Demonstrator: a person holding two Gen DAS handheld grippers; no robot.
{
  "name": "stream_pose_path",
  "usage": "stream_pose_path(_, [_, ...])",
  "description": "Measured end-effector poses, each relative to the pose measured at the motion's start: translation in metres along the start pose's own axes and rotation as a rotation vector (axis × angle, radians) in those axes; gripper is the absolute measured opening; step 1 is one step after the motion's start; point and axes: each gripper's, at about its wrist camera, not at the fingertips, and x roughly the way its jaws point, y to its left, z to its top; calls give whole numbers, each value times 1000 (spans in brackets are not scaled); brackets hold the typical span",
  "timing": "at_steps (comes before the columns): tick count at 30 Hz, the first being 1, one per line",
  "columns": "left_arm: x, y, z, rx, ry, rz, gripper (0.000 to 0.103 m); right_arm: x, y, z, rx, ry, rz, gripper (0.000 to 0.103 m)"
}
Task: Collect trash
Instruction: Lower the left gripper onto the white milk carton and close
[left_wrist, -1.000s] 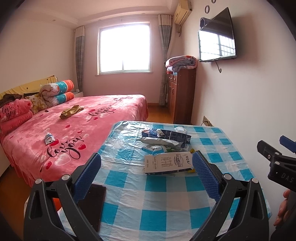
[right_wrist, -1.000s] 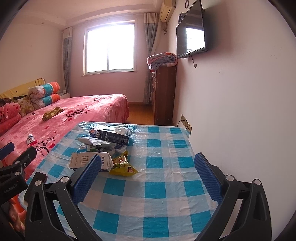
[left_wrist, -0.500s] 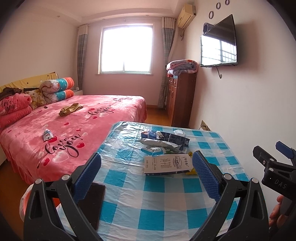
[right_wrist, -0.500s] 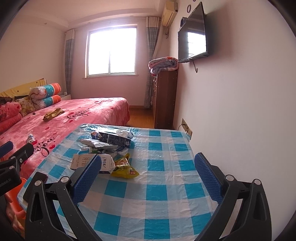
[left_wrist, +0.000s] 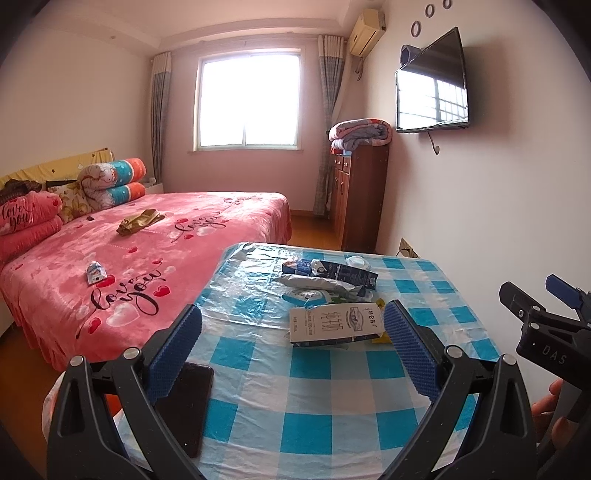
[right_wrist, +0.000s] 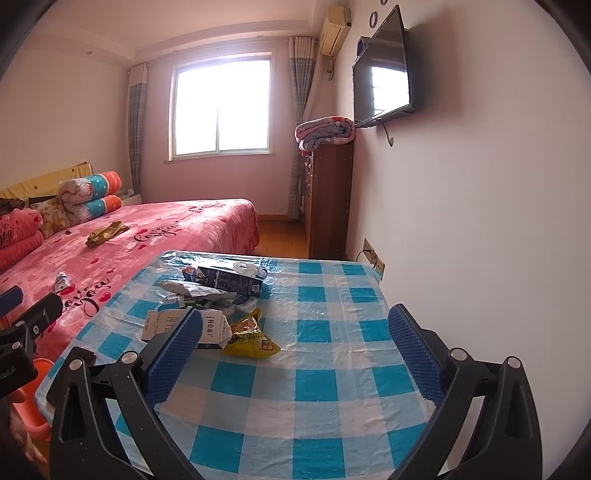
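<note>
Both grippers hover over the near edge of the table (right_wrist: 332, 387) with its blue-checked cloth, jaws spread wide, nothing held. Left gripper (left_wrist: 291, 350); right gripper (right_wrist: 295, 354). The trash sits in one loose pile toward the far left part of the table: a white milk carton (left_wrist: 334, 325) lying flat nearest, a yellow snack wrapper (right_wrist: 251, 334) just beside it on its right, a silver wrapper (left_wrist: 317, 282) and a dark blue carton (left_wrist: 332, 269) behind. The white carton lies straight ahead of the left gripper, between the lines of its two fingers, long axis crosswise to the approach. From the right gripper the pile lies ahead and to the left, partly behind its left finger. Judgement: left gripper is better aligned for the carton, and a crosswise grasp spans its long side, so some turning of the wrist is likely needed. A dark phone (left_wrist: 184, 406) lies under the left finger, not trash.
</note>
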Motion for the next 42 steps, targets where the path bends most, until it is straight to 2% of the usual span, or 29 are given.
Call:
stream_pose_path(8, [2,8,-7,-19,29,-8,99,8,2,-7,-9,23,12,99])
stream_pose_path(14, [2,7,-10,5,30,-6,99,14,6,-14,-14,39,25,99])
stream_pose_path(21, [12,7,-16,18,60,-16,99,32,6,-25,8,80,83,99])
stream_pose_path(31, [59,4,-36,28,180,-78,99,80,-3,-63,75,251,202,99])
stream_pose_path(38, [95,11,-26,-1,216,-86,99,112,-8,-73,124,316,261,99])
stream_pose_path(42, [126,22,-20,-74,262,-123,99,132,-19,-66,201,327,296,99])
